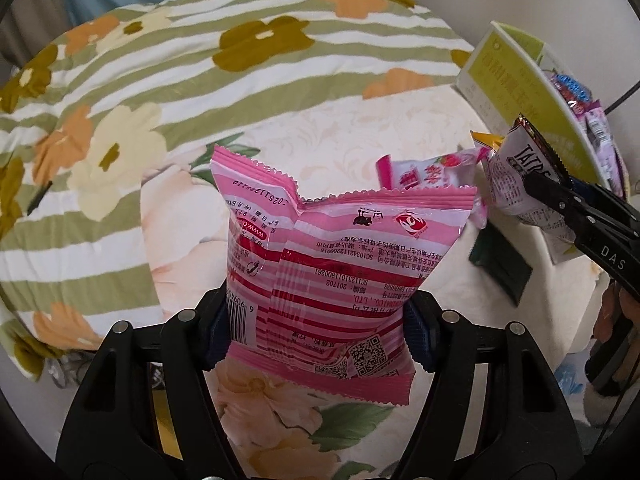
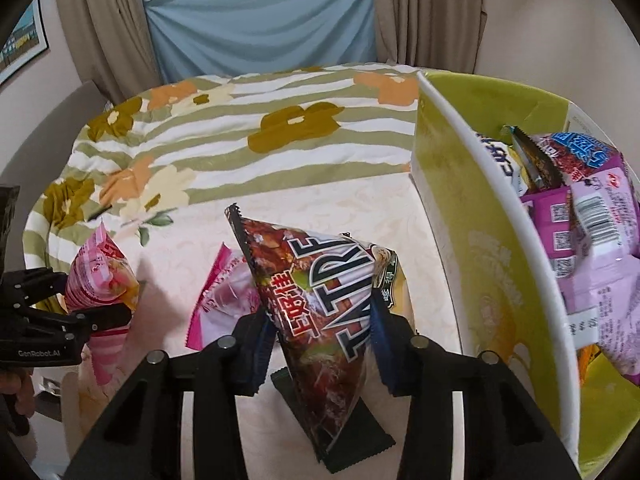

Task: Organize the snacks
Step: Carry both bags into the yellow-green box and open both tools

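Beneath both snacks, floral bedding [image 1: 168, 92].

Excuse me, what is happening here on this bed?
A person is sorting snacks with two handheld grippers. The left gripper is shut on a pink striped plastic snack packet. The right gripper is shut on a dark red foil snack bag. Beside them stands a green and white cardboard box already holding several packets.
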The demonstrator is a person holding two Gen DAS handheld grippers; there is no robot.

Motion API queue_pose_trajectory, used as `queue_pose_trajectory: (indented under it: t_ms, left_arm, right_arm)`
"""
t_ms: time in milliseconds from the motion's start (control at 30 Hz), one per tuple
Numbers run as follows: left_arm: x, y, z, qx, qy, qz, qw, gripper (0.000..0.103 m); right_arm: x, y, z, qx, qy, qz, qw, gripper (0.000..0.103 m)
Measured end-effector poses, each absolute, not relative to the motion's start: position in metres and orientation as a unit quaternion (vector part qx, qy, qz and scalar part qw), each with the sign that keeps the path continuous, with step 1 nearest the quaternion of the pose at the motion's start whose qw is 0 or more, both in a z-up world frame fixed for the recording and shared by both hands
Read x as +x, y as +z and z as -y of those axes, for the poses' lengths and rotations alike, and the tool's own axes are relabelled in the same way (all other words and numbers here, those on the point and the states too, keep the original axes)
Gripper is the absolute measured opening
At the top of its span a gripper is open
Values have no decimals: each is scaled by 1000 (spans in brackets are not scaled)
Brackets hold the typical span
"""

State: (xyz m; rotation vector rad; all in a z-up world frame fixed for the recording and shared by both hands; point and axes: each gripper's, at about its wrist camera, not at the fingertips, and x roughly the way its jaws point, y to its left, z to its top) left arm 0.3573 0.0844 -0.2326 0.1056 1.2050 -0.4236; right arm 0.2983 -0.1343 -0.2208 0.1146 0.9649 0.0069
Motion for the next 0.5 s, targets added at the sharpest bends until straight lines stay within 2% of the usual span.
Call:
queue_pose_trajectory:
  t_ms: [500]
  left_arm:
    - [350,-125,-29,34,-258,-486,834,66]
  right_arm:
    - [250,-98,161,136,30,-362,922,40]
